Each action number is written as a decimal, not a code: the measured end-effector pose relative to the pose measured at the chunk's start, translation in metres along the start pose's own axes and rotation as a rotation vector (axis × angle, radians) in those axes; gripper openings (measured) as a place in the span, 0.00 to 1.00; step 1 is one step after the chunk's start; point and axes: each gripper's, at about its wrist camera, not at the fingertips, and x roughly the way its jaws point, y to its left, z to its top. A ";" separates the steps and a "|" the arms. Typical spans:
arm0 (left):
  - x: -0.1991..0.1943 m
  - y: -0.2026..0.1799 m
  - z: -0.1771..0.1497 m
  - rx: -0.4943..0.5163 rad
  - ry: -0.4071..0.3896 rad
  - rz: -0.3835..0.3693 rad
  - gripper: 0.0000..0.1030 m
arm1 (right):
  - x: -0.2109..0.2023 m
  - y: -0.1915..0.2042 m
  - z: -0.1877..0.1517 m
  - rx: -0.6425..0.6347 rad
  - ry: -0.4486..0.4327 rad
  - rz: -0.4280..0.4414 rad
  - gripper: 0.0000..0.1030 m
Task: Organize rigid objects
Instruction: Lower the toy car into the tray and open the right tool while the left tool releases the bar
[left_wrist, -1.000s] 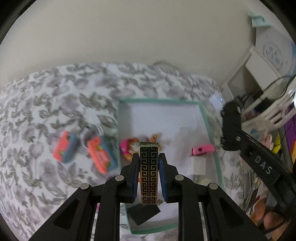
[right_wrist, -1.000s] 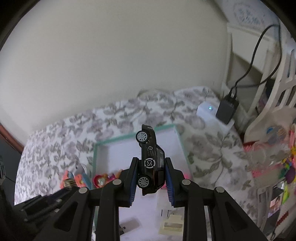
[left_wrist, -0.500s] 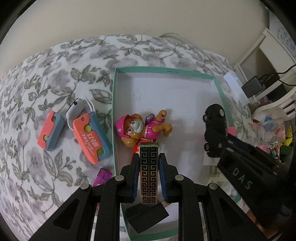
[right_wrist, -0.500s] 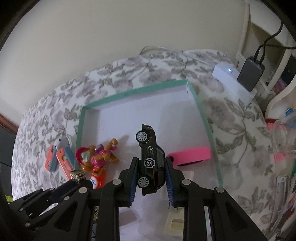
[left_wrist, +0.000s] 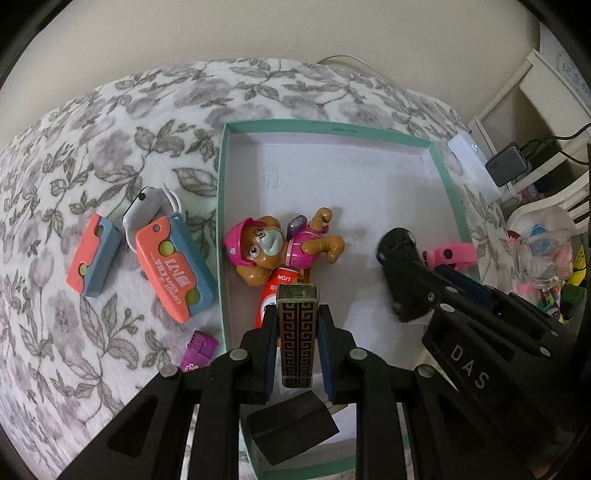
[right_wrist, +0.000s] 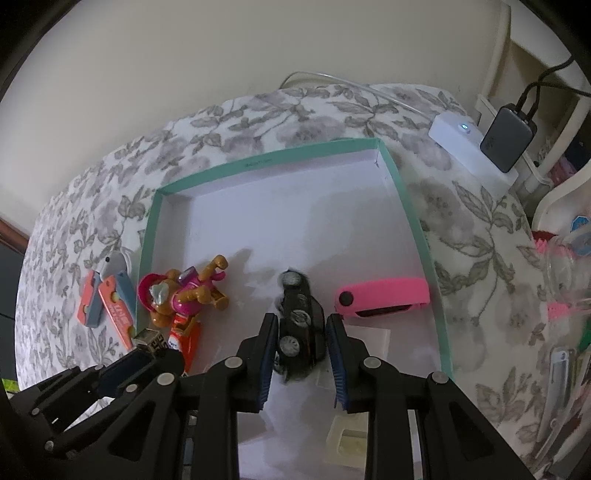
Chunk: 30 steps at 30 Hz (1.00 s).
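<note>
A teal-rimmed box (left_wrist: 221, 206) with a white floor lies on the floral blanket. My left gripper (left_wrist: 297, 328) is shut on a black and gold patterned case (left_wrist: 297, 339) above the box's near left part. My right gripper (right_wrist: 301, 347) has opened and the black toy car (right_wrist: 299, 325), blurred, sits loose between its fingers over the box floor. The car (left_wrist: 400, 269) also shows in the left wrist view. In the box lie a pink dog figure (left_wrist: 280, 247), an orange tube (left_wrist: 275, 291) and a pink band (right_wrist: 384, 297).
Two orange and blue cases (left_wrist: 173, 266) (left_wrist: 92, 258), a white item (left_wrist: 142, 210) and a purple piece (left_wrist: 197, 350) lie on the blanket left of the box. A black block (left_wrist: 291, 432) sits at the box's near edge. A white device (right_wrist: 465, 144) and shelf clutter stand right.
Both grippers came down closer over the box. My right gripper opened and let go of the toy car, which is dropping between its fingers. The left still holds the patterned case.
</note>
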 end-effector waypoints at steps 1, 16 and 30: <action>-0.001 0.001 0.000 -0.003 0.001 -0.003 0.21 | -0.001 0.000 0.000 0.001 -0.001 -0.001 0.29; -0.054 0.009 0.010 -0.034 -0.084 -0.064 0.42 | -0.062 0.007 0.018 -0.007 -0.122 0.001 0.29; -0.086 0.073 0.023 -0.187 -0.181 0.042 0.72 | -0.089 0.015 0.020 -0.012 -0.195 -0.011 0.54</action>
